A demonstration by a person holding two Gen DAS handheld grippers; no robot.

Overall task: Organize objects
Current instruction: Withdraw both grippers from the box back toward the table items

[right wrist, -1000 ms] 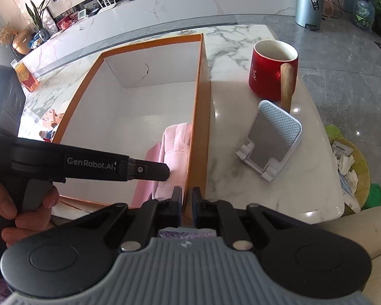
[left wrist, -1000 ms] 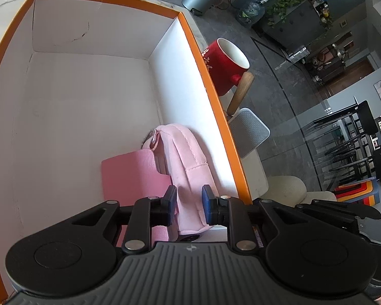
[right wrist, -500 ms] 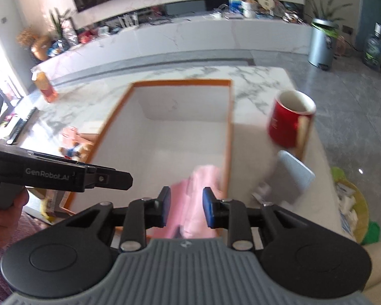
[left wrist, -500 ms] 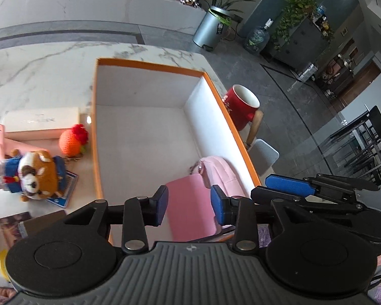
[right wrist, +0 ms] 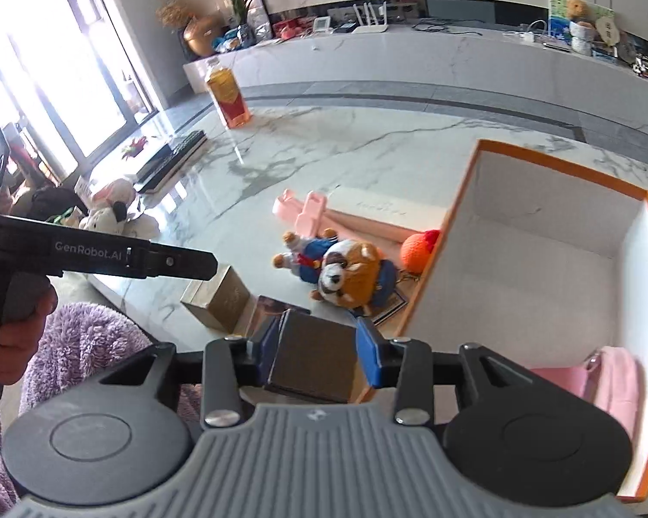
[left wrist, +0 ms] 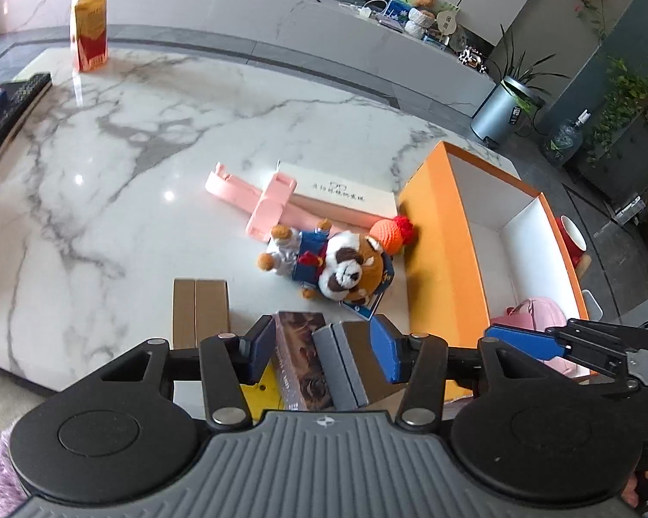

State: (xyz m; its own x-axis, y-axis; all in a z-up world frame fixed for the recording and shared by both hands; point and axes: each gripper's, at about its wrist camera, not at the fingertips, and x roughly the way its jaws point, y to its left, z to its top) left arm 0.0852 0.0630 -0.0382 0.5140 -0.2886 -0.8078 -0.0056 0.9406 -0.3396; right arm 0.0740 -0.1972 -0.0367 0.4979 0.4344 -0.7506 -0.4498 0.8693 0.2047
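Observation:
An orange box [left wrist: 436,233] with a white inside [right wrist: 540,276] stands on the marble table and holds a pink pouch [right wrist: 613,380] in its near corner. Left of it lie a plush bear [left wrist: 337,263], an orange knitted ball [left wrist: 389,233], a pink stand [left wrist: 263,203] and a long white case [left wrist: 341,190]. My left gripper [left wrist: 322,349] is open above a dark printed box [left wrist: 300,358] and a grey box [left wrist: 341,358] at the table's front edge. My right gripper [right wrist: 319,354] is open, its fingers on either side of the grey box [right wrist: 313,358]; whether they touch it I cannot tell.
A gold-brown carton [left wrist: 198,311] stands left of the dark box. An amber bottle [left wrist: 88,28] and a keyboard [left wrist: 8,108] sit at the far left of the table. A red mug [left wrist: 572,235] stands beyond the orange box. A yellow item [left wrist: 259,393] lies under my left gripper.
Both grippers have pulled back out of the orange box and swung left to the items at the table's front edge. Both have opened wider. The pink pouch stays in the box.

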